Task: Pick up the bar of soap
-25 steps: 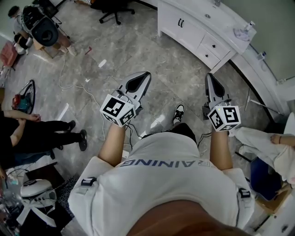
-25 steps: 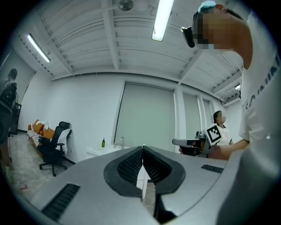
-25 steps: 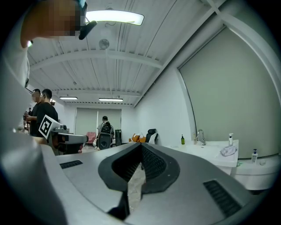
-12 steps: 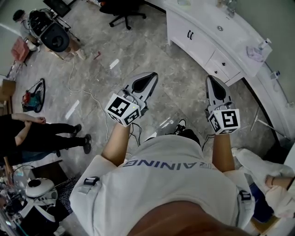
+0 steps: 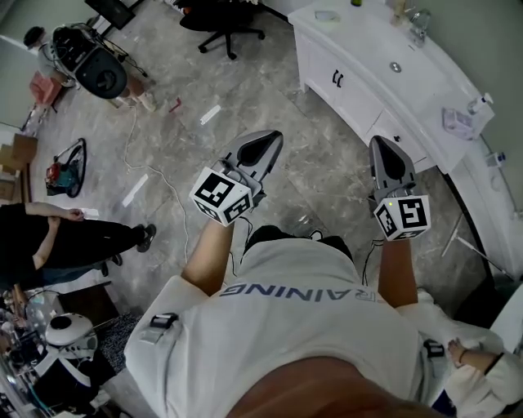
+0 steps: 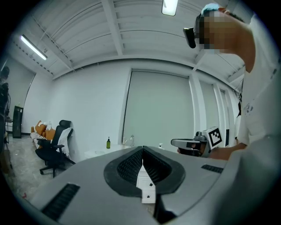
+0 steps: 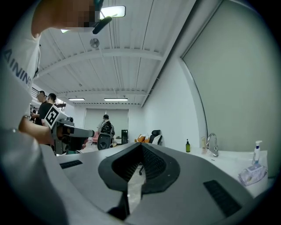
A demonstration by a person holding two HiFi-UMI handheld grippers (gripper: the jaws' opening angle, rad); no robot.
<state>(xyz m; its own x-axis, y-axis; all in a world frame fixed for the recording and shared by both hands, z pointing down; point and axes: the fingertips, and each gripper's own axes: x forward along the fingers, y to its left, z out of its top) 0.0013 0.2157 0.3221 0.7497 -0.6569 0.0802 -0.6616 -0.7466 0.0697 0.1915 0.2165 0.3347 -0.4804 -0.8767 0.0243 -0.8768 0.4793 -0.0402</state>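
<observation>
**A:** Jaws?

**B:** Clenched, both pairs. Left gripper (image 6: 142,150): pressed tip to tip, gripping nothing. Right gripper (image 7: 141,146): likewise, empty.

**A:** And the soap?

**B:** Hard to name for sure. Maybe the pale oval (image 5: 325,15) at the far end of the counter (image 5: 364,45), well ahead of both pairs and between their lines. Too small to confirm.

**A:** Anything else up there?

**B:** Faucet (image 7: 212,147) and bottle (image 7: 188,146), ahead and right of the right jaws. Packet (image 7: 251,172) nearer, further right.

**A:** Likely trouble?

**B:** Arriving clenched, for one: would shove the bar along instead of straddling it. Need opening before the reach. Then closing too hard or off-centre: probably slick, so apt to squirt out sideways. Also reaching past the faucet with wide jaws: could clip it or tip the bottle. And mistaking the packet for the bar, given the poor view from here.
</observation>
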